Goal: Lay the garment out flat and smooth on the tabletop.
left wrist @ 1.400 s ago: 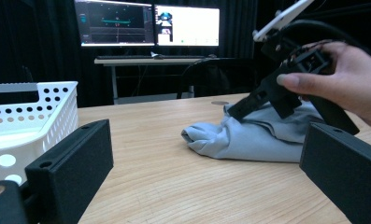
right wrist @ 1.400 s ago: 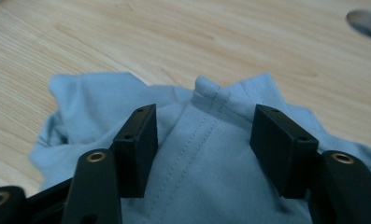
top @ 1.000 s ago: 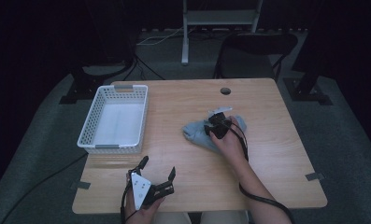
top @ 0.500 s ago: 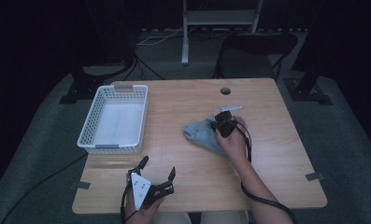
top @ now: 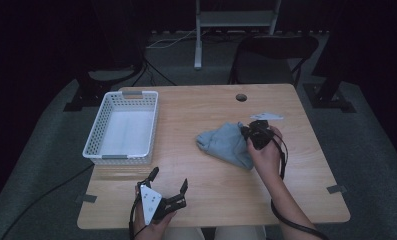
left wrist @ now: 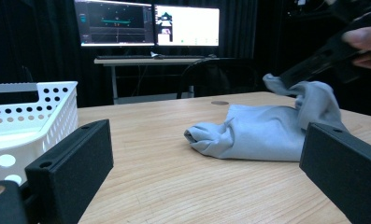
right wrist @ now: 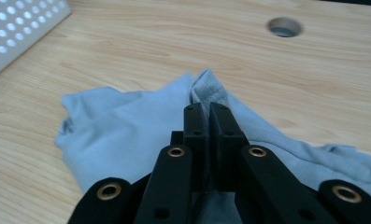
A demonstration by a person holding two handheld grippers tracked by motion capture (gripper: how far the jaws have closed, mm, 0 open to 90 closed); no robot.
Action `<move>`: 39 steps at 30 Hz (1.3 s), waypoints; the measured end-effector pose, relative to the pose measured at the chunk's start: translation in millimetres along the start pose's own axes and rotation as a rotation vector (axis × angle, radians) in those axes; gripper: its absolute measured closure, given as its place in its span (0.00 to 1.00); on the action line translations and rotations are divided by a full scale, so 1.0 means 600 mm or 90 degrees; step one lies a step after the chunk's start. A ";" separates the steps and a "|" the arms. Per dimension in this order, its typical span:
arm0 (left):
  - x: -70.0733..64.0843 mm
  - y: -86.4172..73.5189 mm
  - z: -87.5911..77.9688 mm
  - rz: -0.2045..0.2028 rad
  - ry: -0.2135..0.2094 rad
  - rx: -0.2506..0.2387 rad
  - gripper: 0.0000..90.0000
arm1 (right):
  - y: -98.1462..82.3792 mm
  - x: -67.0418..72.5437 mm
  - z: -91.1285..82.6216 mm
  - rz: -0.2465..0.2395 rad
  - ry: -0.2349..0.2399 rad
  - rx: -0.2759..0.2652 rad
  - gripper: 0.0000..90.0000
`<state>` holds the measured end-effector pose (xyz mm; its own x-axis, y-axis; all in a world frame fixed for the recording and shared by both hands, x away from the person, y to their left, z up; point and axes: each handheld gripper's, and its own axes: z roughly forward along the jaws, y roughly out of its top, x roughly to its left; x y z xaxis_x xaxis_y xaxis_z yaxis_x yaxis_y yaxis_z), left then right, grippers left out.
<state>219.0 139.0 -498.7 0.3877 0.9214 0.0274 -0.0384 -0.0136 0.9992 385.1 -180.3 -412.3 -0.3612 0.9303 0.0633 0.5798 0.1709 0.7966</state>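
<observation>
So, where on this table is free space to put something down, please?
Bare wood lies between the white basket and the grey cloth, and along the far edge around the cable hole. The near edge right of the left gripper is free too. It is crowded where the right gripper pinches the cloth.

Room dim, walls dark and black-curtained; floor [top: 36,150] grey carpet with black cables [top: 156,67] trailing across it; wooden table [top: 196,100] light-grained, a round cable hole [top: 241,97] near its far edge, grey tape tabs [top: 336,189] on the floor near its front corners. Beyond the table: a black chair [top: 273,52]; a pale metal stand [top: 236,20] with a shelf; dark equipment bases [top: 93,87] on either side. From the left gripper view: a desk [left wrist: 150,60] against the far wall carrying two lit monitors [left wrist: 148,24], the brightest light present.
</observation>
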 end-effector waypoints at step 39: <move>0.000 0.000 0.000 -0.001 0.004 -0.003 0.04 | -0.228 -0.117 -0.164 0.131 -0.099 0.001 0.93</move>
<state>219.0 138.8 -498.8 0.3824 0.9237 0.0253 -0.0413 -0.0103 0.9991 259.3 -300.7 -466.8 -0.1192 0.9842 0.1313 0.6302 -0.0272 0.7759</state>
